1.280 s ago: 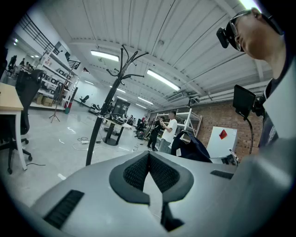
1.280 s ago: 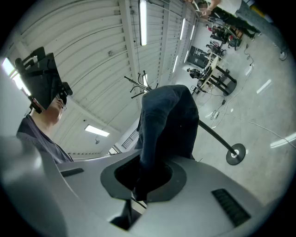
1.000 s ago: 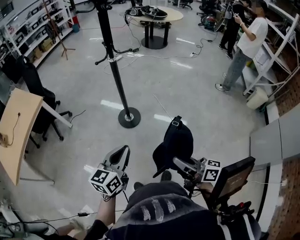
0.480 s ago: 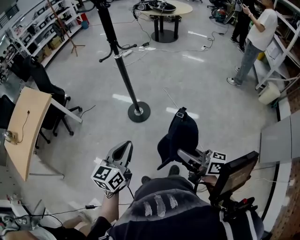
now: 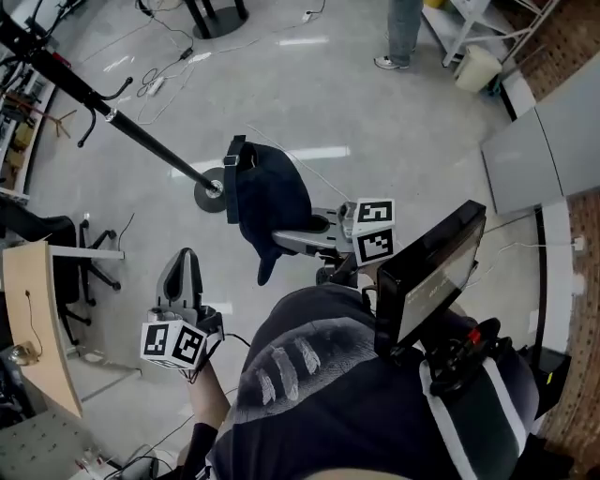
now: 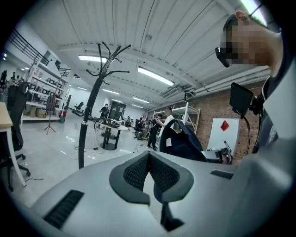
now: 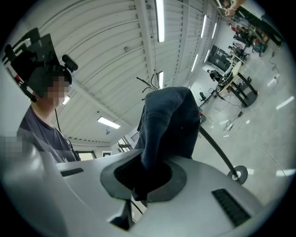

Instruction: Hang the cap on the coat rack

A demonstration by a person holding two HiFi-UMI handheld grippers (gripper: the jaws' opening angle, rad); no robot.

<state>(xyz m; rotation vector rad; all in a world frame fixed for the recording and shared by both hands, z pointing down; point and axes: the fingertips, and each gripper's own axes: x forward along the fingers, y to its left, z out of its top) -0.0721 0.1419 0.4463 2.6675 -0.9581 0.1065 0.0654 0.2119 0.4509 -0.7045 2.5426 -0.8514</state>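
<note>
Filling the bottom of the head view, the person's dark shirt (image 5: 309,375) sits nearest, with a black screen (image 5: 431,272) mounted at its right. Just left of the shirt, the left gripper (image 5: 186,258) points toward the top of the frame, its marker cube (image 5: 173,342) close to the wrist. In the left gripper view, the left gripper (image 6: 149,153) has its dark pads (image 6: 136,171) meeting at the tips with nothing between them.

At the centre of the head view, the right gripper (image 5: 278,242) reaches toward the left of the frame, clenched on the cap (image 5: 272,192). Its own marker cube (image 5: 375,234) sits behind the jaws. The right gripper view confirms the grip: the pads of the right gripper (image 7: 145,173) press on dark fabric near the cap's lower edge, and the cap (image 7: 169,120) rises above them. So the dark blue cap is held in the air, in front of the person and clear of the floor, its brim pointing down the frame and its back strap turned toward the upper left.

Beyond the cap stands the coat rack (image 5: 141,141), a black pole slanting from the upper left corner down to a round base (image 5: 211,190) just beside the cap's strap in the picture. The cap is not on it. In the left gripper view the coat rack (image 6: 90,106) stands upright at the left, its curved hooks bare. A wooden desk (image 5: 33,319) lies at the left edge. Farthest off, a standing person's legs (image 5: 403,28) show at the top edge.
</note>
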